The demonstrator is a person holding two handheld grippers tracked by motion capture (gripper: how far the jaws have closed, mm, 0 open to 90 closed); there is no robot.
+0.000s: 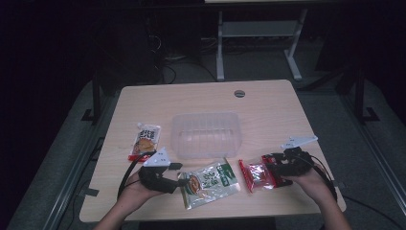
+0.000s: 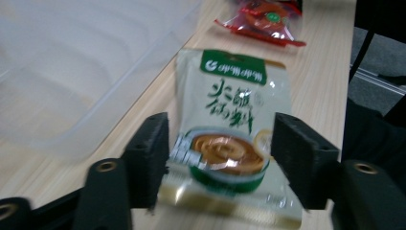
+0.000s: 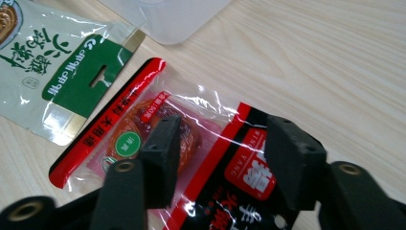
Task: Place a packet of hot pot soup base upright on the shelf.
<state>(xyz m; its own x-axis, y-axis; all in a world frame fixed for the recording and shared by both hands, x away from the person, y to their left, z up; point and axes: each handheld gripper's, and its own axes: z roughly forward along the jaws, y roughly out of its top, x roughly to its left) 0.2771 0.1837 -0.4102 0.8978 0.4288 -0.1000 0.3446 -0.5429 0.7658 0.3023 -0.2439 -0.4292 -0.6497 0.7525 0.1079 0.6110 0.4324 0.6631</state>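
**Asker:** Two grippers are on the table. What are they doing?

**Describer:** The left gripper (image 1: 183, 180) sits at the near edge, its jaws parted on either side of the green-and-white packet (image 2: 230, 139), whose bottom end lies between them; the view is blurred, so a firm grip cannot be told. The right gripper (image 1: 269, 168) stands over the red packet (image 3: 191, 143), jaws spread apart above it, not squeezing.

**Asker:** Where do the packets lie?

**Describer:** Both lie flat on the wooden table (image 1: 268, 103), just in front of a clear plastic tub (image 1: 206, 135). An orange packet (image 1: 145, 141) lies left of the tub.
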